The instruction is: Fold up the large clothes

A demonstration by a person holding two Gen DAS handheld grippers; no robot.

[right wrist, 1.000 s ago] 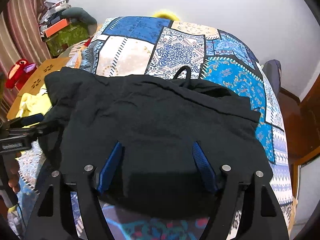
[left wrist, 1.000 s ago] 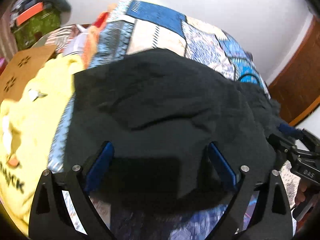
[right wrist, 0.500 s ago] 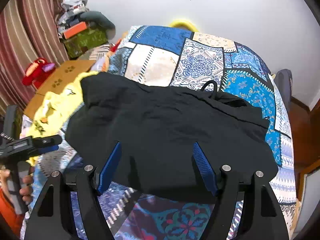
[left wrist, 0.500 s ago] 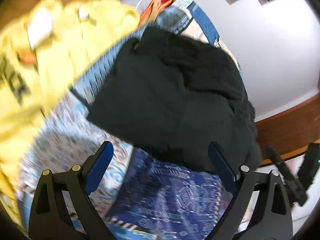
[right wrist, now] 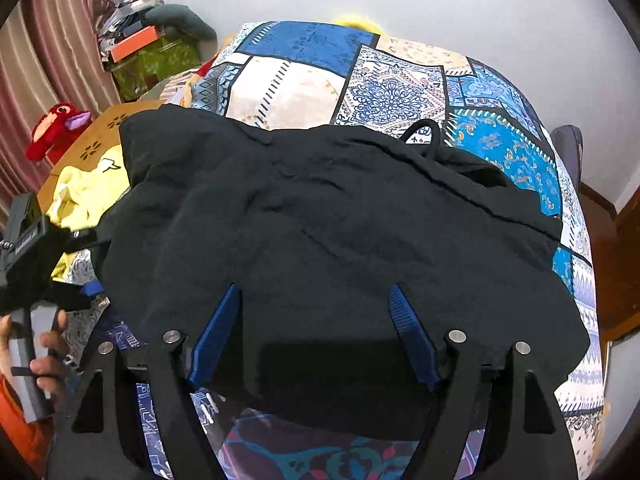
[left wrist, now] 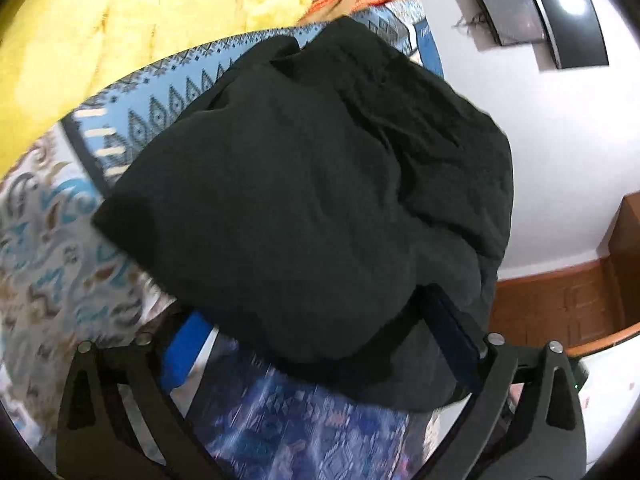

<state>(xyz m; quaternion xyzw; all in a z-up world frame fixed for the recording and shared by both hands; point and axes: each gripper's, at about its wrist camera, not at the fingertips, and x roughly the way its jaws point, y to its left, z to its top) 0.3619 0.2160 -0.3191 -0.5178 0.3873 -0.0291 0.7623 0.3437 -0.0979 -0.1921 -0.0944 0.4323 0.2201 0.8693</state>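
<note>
A large black garment (right wrist: 340, 220) lies spread and rumpled on the patchwork bedspread (right wrist: 400, 88), a cord loop at its far edge. My right gripper (right wrist: 314, 288) hovers over its near edge, jaws opening, cloth lying between the blue pads unpressed. In the left wrist view the same black garment (left wrist: 300, 200) fills the middle, and my left gripper (left wrist: 312, 308) is tilted at its near corner, jaws opening wide with the cloth's edge between the fingers, not pinched. The left gripper (right wrist: 80, 264), held in a hand, shows at the garment's left side.
A yellow garment (left wrist: 100, 32) lies left of the black one, partly on a wooden table (right wrist: 100, 136) with a red plush toy (right wrist: 56, 128). Boxes (right wrist: 156, 56) are piled at the back left. Brown wooden furniture (left wrist: 560, 304) stands to the right, a screen (left wrist: 552, 16) on the wall.
The left gripper has rolled and dropped toward the black garment's near corner, whose edge now sits between its fingers. The right gripper has shifted slightly over the garment's near edge.
</note>
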